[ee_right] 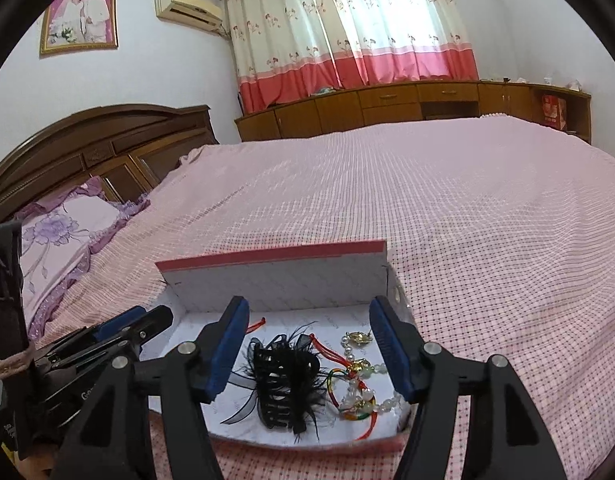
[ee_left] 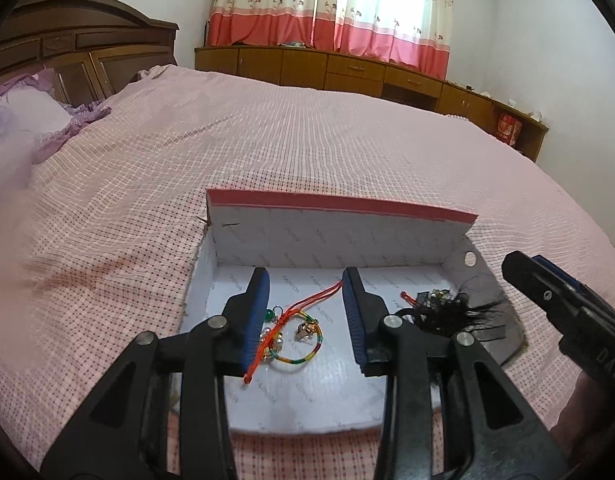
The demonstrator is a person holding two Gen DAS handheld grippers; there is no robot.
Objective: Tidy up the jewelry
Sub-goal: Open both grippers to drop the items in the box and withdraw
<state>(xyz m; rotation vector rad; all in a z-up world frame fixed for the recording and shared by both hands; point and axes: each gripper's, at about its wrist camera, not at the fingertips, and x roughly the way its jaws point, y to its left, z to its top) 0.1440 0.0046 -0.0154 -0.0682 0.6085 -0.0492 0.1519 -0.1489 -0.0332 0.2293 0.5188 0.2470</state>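
A shallow white box with a red rim (ee_left: 339, 204) lies on the pink bed. Inside it on the left is a rainbow cord bracelet with a red string and small charms (ee_left: 299, 336), seen between the fingers of my left gripper (ee_left: 306, 280), whose blue pads stand apart from it. A black feathered hair claw (ee_right: 283, 384) and a pale bead bracelet with red cord (ee_right: 359, 388) lie in the box (ee_right: 275, 276) under my right gripper (ee_right: 309, 308), which is open and holds nothing. Each gripper shows at the edge of the other's view: the right gripper (ee_left: 523, 268), the left gripper (ee_right: 147, 318).
A pink checked bedspread (ee_left: 307, 140) spreads all around the box. A purple flowered pillow (ee_right: 67, 232) and a dark wooden headboard (ee_right: 107, 140) are at the left. Low wooden cabinets (ee_right: 387, 108) run under the curtained window at the back.
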